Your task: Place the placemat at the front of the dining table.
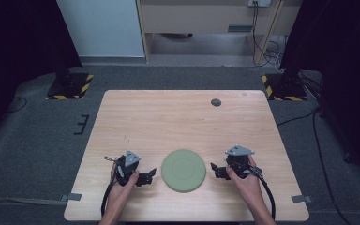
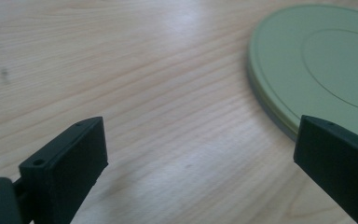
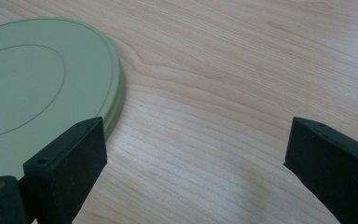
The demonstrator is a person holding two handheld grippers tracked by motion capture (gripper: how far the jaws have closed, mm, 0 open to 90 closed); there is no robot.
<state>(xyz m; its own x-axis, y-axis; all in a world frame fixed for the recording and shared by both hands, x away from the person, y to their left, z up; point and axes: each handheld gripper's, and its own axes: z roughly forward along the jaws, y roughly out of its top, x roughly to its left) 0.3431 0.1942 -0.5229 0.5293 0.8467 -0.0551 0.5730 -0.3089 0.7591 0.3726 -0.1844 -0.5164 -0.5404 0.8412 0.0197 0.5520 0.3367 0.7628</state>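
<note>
Centrally on the near half of the wooden table (image 1: pixel 183 117) lies a green plate (image 1: pixel 183 170), the largest loose item present. It is round, flat and shallow, pale sage green, matte, with a raised rim marked by a thin groove and a fine concentric ring around its central well. It lies flat and right side up, directly on the wood, between the two grippers and apart from both. Its well holds nothing.

Left gripper (image 1: pixel 149 175): held in the person's left hand (image 1: pixel 120 185), just beside the plate's left edge, jaws pointing toward the plate. In the left gripper view, the jaws stand wide apart, released, gripping nothing; the plate (image 2: pixel 317 65) lies ahead at the right, with bare table (image 2: pixel 121 70) between the jaws.

Right gripper (image 1: pixel 214 169): held in the person's right hand (image 1: pixel 243 180), just beside the plate's right edge, jaws pointing toward the plate. In the right gripper view, the jaws are likewise spread wide and grasp nothing; the plate (image 3: pixel 37 84) lies ahead at the left.

Small dark round disc (image 1: pixel 216 102): set in the table surface near the far edge, well apart from the plate.
</note>
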